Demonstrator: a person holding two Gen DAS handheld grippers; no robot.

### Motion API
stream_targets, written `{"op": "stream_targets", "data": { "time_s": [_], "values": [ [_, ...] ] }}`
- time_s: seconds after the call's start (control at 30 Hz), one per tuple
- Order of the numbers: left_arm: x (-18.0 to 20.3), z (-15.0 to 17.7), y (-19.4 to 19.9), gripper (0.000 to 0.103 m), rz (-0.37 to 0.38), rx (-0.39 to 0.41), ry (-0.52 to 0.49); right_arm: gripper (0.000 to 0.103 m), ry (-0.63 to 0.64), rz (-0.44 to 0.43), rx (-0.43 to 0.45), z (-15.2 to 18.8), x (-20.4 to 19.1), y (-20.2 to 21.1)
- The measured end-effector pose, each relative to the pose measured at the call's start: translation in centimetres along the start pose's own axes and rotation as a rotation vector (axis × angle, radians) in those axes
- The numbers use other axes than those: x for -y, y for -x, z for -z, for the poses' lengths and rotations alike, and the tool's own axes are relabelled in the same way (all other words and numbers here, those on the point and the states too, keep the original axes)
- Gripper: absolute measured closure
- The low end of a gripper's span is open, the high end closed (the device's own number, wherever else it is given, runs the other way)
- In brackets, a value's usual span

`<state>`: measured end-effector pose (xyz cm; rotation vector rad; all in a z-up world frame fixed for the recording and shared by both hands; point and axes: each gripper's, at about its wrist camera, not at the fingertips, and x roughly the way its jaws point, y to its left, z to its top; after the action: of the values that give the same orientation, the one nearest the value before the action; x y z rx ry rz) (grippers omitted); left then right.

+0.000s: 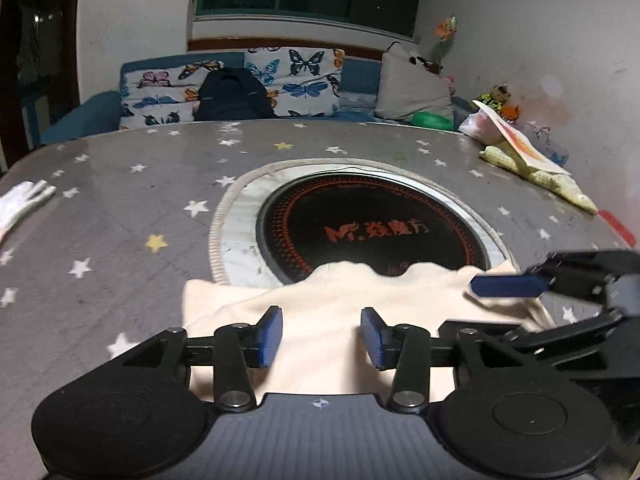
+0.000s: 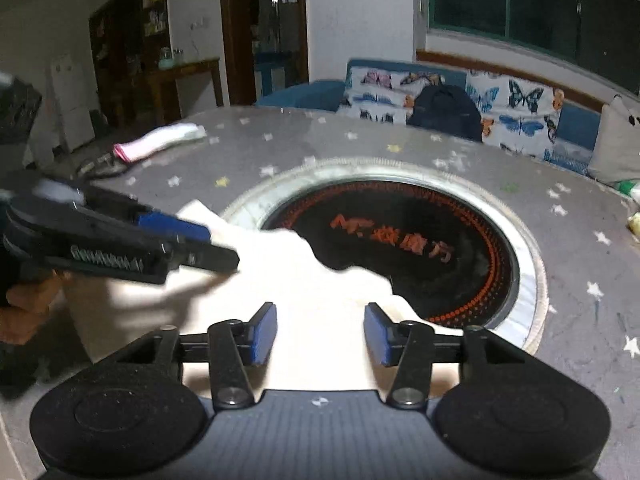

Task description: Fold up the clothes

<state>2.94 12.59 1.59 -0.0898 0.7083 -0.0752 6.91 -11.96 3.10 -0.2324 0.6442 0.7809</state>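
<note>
A cream garment [image 1: 320, 300] lies flat on the star-patterned grey table [image 1: 120, 208], its far edge over the round black cooktop [image 1: 372, 228] set in the middle. My left gripper [image 1: 322, 336] hovers low over the near part of the cloth, open, with only flat fabric showing in the gap. To its right, my right gripper [image 1: 480, 304] reaches over the garment's right corner. In the right wrist view the right gripper [image 2: 320, 334] is open above the garment [image 2: 304, 280]. The left gripper [image 2: 222, 246] enters from the left, over the cloth's far left corner, held by a hand [image 2: 28, 300].
A white glove [image 1: 24, 200] lies at the table's left edge, and a pink-and-white folded cloth [image 2: 156, 142] at the far left. A yellow-green cloth with a paper [image 1: 536, 164] lies at the right. A sofa with butterfly cushions [image 1: 304, 76] and a black bag [image 1: 232, 96] stands behind the table.
</note>
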Motion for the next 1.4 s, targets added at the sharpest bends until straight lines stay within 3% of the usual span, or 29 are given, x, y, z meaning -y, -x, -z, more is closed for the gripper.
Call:
{"op": "stream_targets", "data": {
  "time_s": [0.13,0.3,0.47,0.67,0.87,1.07,1.27,1.4],
  "values": [
    [0.2,0.8,1.2,0.047,-0.027,-0.012,0.003,0.038,0.015,-0.017,0.019,0.4,-1.2,1.4],
    [0.6,1.9,2.8,0.043,-0.074,-0.007,-0.007,0.036,0.012,-0.008,-0.009,2.3,-2.2,1.5],
    [0.4,3.4,4.8,0.038,-0.109,0.005,-0.001,0.029,-0.020,0.009,0.047,2.7,-3.0,3.4],
    [-0.3,5.4,5.4,0.035,-0.129,-0.014,0.045,0.025,0.006,0.035,0.045,4.0,-3.9,3.1],
    [-0.3,5.7,6.1,0.035,-0.126,0.006,0.063,0.019,0.016,0.022,0.091,3.0,-4.9,4.4],
    [-0.6,6.0,6.3,0.035,-0.123,-0.002,0.068,0.018,-0.002,0.016,0.051,3.9,-5.1,2.7],
    [-1.3,4.7,6.8,0.034,-0.120,0.019,0.089,0.016,-0.011,0.007,0.096,3.1,-4.6,3.7],
    [-1.7,3.9,6.1,0.032,-0.132,0.017,0.104,0.011,-0.019,0.021,0.081,2.8,-3.9,2.9]
  ]
}}
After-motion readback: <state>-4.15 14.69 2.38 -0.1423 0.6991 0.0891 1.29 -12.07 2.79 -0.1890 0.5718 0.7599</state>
